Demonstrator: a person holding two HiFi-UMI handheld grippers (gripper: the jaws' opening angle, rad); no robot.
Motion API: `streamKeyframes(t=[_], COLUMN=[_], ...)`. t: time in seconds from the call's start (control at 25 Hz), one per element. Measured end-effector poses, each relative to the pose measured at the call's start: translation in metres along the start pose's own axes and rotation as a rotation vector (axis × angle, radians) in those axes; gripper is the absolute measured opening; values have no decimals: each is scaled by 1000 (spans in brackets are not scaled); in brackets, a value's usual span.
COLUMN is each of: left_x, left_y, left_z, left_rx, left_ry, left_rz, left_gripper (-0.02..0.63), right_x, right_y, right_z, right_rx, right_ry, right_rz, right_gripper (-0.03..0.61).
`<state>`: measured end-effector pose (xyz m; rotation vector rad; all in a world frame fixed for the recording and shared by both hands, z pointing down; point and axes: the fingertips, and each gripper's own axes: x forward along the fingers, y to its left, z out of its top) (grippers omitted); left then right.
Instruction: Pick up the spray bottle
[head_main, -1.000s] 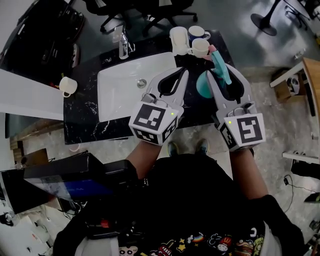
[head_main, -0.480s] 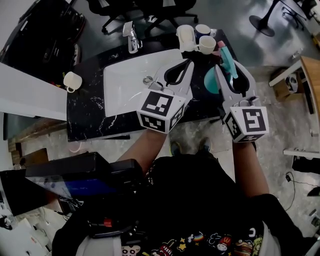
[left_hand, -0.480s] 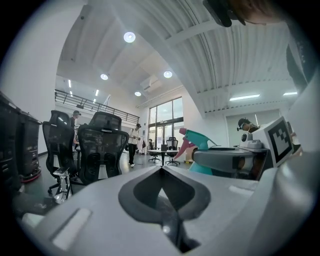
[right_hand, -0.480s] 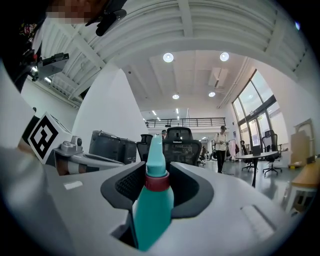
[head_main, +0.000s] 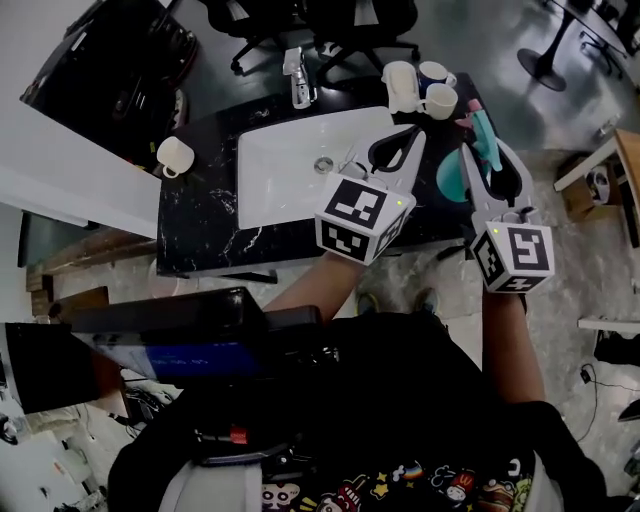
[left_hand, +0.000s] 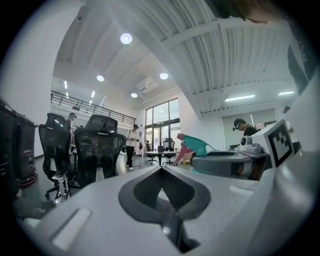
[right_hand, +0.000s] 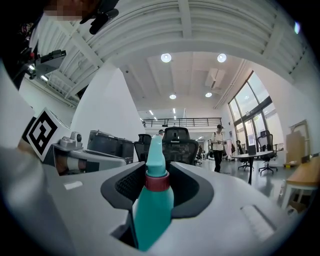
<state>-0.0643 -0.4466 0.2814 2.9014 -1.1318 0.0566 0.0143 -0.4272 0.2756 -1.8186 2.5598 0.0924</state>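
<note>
The spray bottle (head_main: 482, 132) is teal with a pink trigger and a red collar. My right gripper (head_main: 488, 152) is shut on it, holding it above the right end of the black counter (head_main: 200, 225). In the right gripper view the bottle (right_hand: 154, 200) stands upright between the jaws, gripped near its neck, with my right gripper (right_hand: 160, 167) closed around it. My left gripper (head_main: 413, 137) hovers just left of it, shut and holding nothing. The left gripper view shows my left gripper (left_hand: 161, 168) with jaws together and the bottle's head (left_hand: 196, 145) to the right.
A white sink (head_main: 290, 170) is set in the counter, with a faucet (head_main: 298, 78) behind it. A white mug (head_main: 175, 156) stands at the left end. A white pitcher (head_main: 400, 86) and two mugs (head_main: 440, 100) stand at the far right. Office chairs (left_hand: 100, 150) are beyond.
The head view has shifted, so counter and grippers sit further right in frame. Both grippers hold the same pose, and the right one keeps the bottle.
</note>
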Motion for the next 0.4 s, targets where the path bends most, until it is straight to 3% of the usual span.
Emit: streamKeyframes(t=[0.4], left_x=[-11], left_y=[-1], left_z=[-4], left_rx=[10], left_ry=[7], left_rz=[-5], left_gripper=[0], right_x=[1], right_y=[9], right_z=[-9], right_rx=[-2], right_ry=[17], right_rz=[-4], right_gripper=[172])
